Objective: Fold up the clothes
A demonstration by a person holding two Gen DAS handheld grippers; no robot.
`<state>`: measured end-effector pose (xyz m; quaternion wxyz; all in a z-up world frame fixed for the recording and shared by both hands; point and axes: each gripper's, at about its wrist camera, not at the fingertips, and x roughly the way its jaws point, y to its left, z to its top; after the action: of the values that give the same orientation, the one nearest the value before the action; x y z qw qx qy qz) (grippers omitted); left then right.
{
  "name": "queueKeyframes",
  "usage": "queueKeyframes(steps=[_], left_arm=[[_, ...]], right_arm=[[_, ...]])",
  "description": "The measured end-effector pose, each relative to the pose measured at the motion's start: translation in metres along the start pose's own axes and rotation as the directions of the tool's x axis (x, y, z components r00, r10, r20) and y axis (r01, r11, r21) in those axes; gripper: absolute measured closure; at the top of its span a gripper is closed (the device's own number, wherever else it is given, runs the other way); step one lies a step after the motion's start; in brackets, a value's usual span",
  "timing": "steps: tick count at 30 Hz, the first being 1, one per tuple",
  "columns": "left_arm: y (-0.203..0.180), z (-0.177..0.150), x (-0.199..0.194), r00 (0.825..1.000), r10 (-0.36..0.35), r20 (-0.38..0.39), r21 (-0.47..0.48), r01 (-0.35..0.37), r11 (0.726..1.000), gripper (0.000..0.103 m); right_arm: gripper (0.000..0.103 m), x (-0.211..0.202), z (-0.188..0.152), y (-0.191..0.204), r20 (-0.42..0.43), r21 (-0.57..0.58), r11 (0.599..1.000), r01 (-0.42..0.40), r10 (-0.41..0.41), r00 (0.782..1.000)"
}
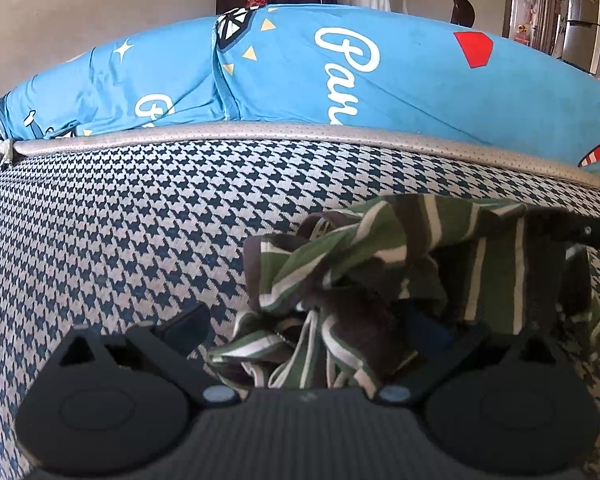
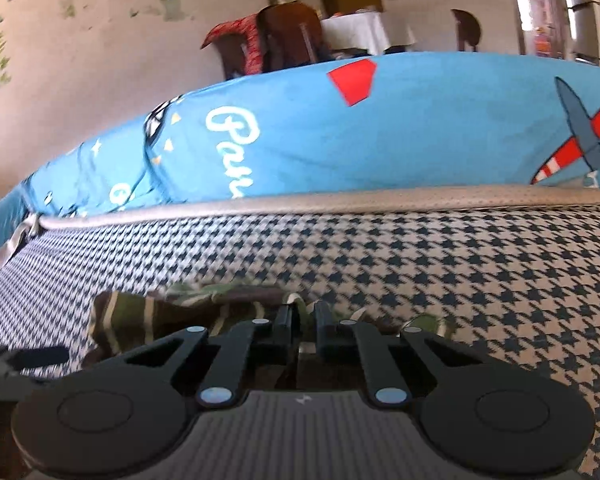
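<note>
A crumpled striped garment [image 1: 380, 280], green, brown and white, lies bunched on the houndstooth mattress [image 1: 140, 220], near its right side. The left gripper [image 1: 320, 344] has its jaws wide apart, straddling the heap; its right finger is partly buried in cloth. The right gripper [image 2: 303, 320] has its jaws nearly together over a fold; whether they pinch it cannot be told. A blue printed cushion [image 1: 380, 92] lies beyond the grey piped edge [image 1: 260, 133].

Soft, crumpled green-and-brown striped knit garment [image 1: 380, 280] lies on coarse woven houndstooth upholstery [image 1: 120, 240]; beyond the upholstery, smooth blue printed cotton bedding [image 1: 420, 92], probably matt.
</note>
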<state>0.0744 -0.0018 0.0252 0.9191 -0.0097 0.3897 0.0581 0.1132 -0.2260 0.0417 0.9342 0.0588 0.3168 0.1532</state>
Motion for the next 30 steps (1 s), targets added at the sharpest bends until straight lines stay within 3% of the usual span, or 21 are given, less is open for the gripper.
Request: queueKeyframes(steps=[8,11,17,20,21,22,30], left_arm=[[0.005,0.004,0.003,1.0,0.019,0.004,-0.04,-0.019,0.999,0.0],[0.008,0.005,0.002,0.999,0.052,0.004,-0.037,-0.052,0.998,0.0],[0.017,0.005,0.006,0.995,0.096,-0.008,-0.053,-0.096,0.994,0.0],[0.021,0.006,0.008,0.993,0.12,-0.011,-0.065,-0.121,0.991,0.0],[0.023,0.006,0.009,0.992,0.123,-0.014,-0.069,-0.124,0.99,0.0],[0.024,0.006,0.01,0.992,0.125,-0.018,-0.074,-0.126,0.989,0.0],[0.031,0.003,0.013,0.993,0.113,-0.024,-0.097,-0.115,0.989,0.0]], right_arm=[[0.098,-0.004,0.011,-0.029,0.045,0.12,0.986,0.115,-0.121,0.992],[0.098,-0.005,0.015,-0.047,0.021,0.2,0.977,0.068,-0.074,0.997],[0.095,-0.005,0.017,-0.034,0.012,0.145,0.988,-0.058,0.057,0.998],[0.075,-0.008,0.015,-0.02,0.026,0.081,0.986,-0.146,0.145,0.989],[0.06,-0.009,0.014,-0.016,0.028,0.06,0.983,-0.171,0.17,0.985],[0.051,-0.009,0.013,-0.011,0.031,0.04,0.981,-0.188,0.187,0.982],[0.051,0.003,0.002,0.017,0.014,-0.108,0.981,-0.162,0.165,0.986]])
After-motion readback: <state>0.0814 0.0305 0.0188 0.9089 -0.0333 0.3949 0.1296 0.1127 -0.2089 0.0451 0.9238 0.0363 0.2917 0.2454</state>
